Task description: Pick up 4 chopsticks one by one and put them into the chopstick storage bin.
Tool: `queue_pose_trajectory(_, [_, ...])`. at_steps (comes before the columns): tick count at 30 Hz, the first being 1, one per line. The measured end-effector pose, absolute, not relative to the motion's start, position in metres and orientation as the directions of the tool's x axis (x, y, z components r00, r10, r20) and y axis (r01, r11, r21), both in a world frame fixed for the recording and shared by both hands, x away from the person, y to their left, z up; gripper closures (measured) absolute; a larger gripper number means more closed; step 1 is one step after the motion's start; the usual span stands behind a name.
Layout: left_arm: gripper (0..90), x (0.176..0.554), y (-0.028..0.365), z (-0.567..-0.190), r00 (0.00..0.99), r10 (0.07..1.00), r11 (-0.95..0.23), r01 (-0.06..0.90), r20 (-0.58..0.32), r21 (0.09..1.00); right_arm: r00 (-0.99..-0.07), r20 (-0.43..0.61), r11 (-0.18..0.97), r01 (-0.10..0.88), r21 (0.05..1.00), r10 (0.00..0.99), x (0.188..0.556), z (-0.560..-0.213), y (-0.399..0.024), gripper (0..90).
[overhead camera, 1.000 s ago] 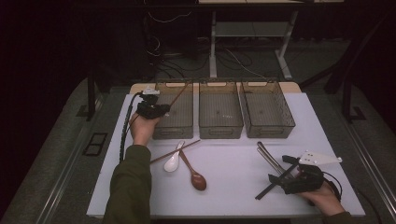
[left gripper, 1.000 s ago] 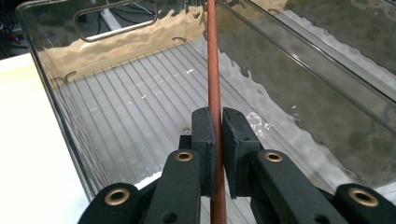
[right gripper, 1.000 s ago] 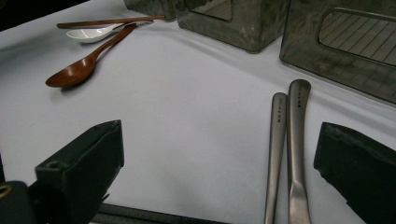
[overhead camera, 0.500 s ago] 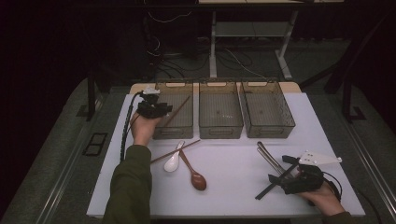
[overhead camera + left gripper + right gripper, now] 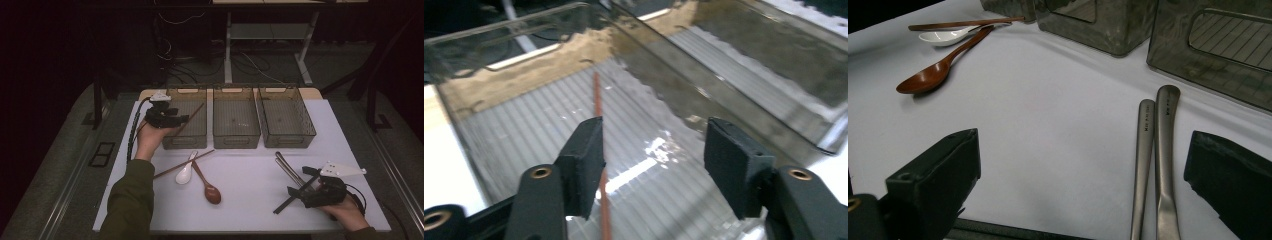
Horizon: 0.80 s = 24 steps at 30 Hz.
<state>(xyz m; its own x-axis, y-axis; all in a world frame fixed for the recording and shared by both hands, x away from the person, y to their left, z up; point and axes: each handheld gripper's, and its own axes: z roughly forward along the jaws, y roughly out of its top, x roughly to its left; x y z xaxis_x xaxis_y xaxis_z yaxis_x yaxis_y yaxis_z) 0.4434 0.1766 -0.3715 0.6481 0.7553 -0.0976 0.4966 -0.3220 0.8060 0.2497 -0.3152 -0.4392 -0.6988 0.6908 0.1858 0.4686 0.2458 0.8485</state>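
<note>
chopstick point(image 5: 597, 107) lies in the far-left bin point(image 5: 186, 135), leaning on its far wall. left gripper point(image 5: 176, 120) hovers over that bin's left edge, jaws just opened, nothing pinched. right gripper point(image 5: 294, 192) rests near-right on the bench point(image 5: 250, 200), jaws open around two metal handles point(image 5: 1158, 150).

Glossy wooden chopstick point(image 5: 596, 97), clear plastic bin point(image 5: 524, 145)

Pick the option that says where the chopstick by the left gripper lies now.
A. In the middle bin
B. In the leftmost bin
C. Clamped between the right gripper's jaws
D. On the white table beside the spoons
B: the brown chopstick lies slanted in the leftmost bin, and the left gripper, whose jaws have just been opening, hangs over it with its pads apart and off the stick.
</note>
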Motion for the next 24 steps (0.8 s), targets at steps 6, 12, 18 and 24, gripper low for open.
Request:
queue_pose_trajectory(6, [32.2, 0.428, 0.175, -0.362, 0.678, 0.727, -0.327, 0.475, -0.103, 0.817, -0.699, 0.187, 0.247, 0.471, 0.847, 0.690, 0.249, -0.439, -0.315, 1.2])
queue_pose_trajectory(12, [29.0, 0.411, 0.178, -0.356, 0.709, 0.700, -0.345, 0.446, -0.090, 0.826, -0.701, 0.183, 0.249, 0.466, 0.849, 0.689, 0.250, -0.439, -0.315, 1.2])
queue_pose_trajectory(18, [27.6, 0.391, 0.180, -0.354, 0.737, 0.672, -0.355, 0.407, -0.073, 0.842, -0.701, 0.181, 0.250, 0.466, 0.849, 0.690, 0.250, -0.440, -0.315, 1.2])
queue_pose_trajectory(24, [29.0, 0.374, 0.183, -0.356, 0.758, 0.651, -0.383, 0.382, -0.048, 0.841, -0.702, 0.177, 0.251, 0.462, 0.851, 0.689, 0.249, -0.439, -0.315, 1.2])
